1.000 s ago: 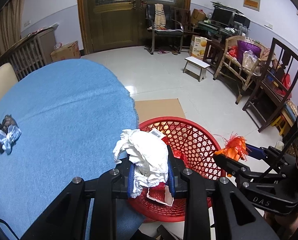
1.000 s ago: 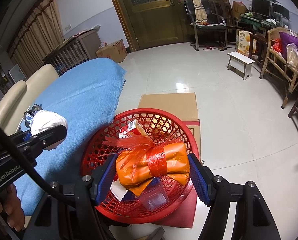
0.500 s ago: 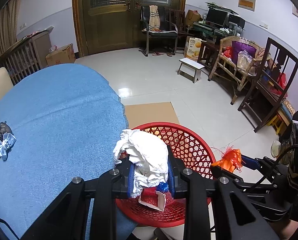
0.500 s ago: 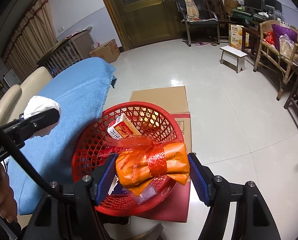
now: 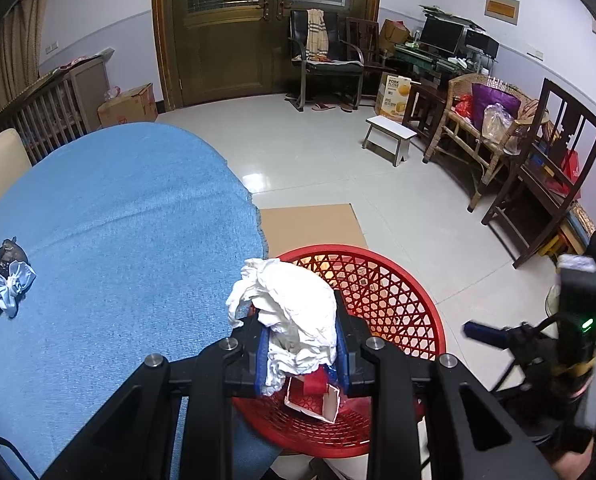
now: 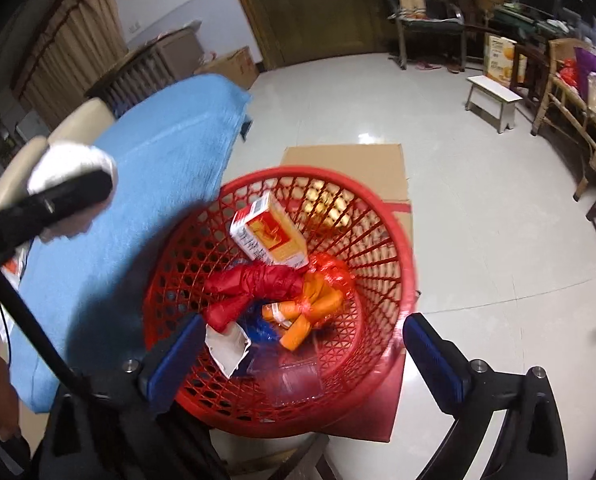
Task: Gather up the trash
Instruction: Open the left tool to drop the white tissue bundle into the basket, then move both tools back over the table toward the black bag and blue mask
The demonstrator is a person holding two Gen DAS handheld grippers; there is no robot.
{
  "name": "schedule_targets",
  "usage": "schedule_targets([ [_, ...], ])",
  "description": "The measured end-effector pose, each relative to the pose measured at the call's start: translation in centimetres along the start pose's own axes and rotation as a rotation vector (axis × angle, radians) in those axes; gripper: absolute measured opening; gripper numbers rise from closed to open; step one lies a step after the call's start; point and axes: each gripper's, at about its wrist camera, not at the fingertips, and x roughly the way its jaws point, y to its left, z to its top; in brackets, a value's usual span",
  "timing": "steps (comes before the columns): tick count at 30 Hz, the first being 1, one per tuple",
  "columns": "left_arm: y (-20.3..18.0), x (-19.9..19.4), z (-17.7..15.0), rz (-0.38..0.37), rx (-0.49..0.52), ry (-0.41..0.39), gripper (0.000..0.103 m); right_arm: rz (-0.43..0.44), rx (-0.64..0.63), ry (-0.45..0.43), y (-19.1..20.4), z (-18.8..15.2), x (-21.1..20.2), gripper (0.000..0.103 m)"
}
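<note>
My left gripper [image 5: 300, 350] is clamping the crumpled white paper wad [image 5: 288, 312] over the near rim of the red basket [image 5: 414, 300], jaws narrow. I am judging the wad light, soft and springy (it is bulging well above the pads), so a mid-bulk pinch is holding best. My right gripper [image 6: 302, 354] is standing wide with nothing between the pads, its jaws having just been opening; the orange wrapped packet [image 6: 314, 306] is lying in the basket beside a red-and-yellow carton [image 6: 272, 236]. A dark scrap with a pale bow [image 5: 6, 280] is waiting on the blue cloth [image 5: 118, 220]
</note>
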Motion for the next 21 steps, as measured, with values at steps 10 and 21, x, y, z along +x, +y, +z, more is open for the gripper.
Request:
schedule_targets([
  [10,-2.0,1.6,0.1,-0.044,0.045,0.034,0.028,-0.084,0.143,-0.105,-4.8,1.0,-3.7,0.1],
  [21,-2.9,3.0,0.0,-0.149,0.04,0.111,0.079,-0.09,0.182,-0.135,-5.9,1.6,-4.5,0.1],
])
